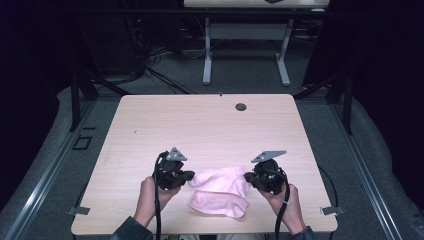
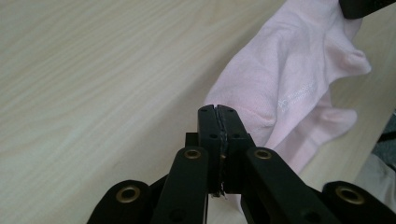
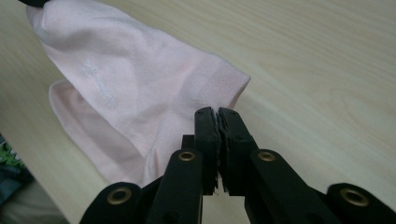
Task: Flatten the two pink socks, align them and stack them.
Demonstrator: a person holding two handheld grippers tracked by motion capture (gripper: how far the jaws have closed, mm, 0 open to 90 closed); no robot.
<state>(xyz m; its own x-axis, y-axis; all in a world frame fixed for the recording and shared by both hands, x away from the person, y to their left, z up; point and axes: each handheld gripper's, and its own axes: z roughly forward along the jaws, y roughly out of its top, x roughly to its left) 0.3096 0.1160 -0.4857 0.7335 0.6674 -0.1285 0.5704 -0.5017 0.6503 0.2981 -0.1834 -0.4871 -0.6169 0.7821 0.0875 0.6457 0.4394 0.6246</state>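
Two pale pink socks lie near the table's front edge. The upper sock (image 1: 220, 179) stretches between the two grippers and partly covers the lower sock (image 1: 220, 204). My left gripper (image 1: 191, 175) is shut at the upper sock's left end, with its jaw tips (image 2: 217, 108) meeting the fabric (image 2: 280, 70). My right gripper (image 1: 246, 176) is shut at the sock's right end, its tips (image 3: 217, 111) on the cuff edge of the sock (image 3: 140, 70). The lower sock (image 3: 79, 116) peeks out beneath. A hand holds each gripper.
The light wooden table (image 1: 200, 125) has a small dark grommet (image 1: 241, 107) near its far edge. Another table on white legs (image 1: 245, 50) stands behind it. Dark curtains and metal floor rails (image 1: 45, 170) flank the sides.
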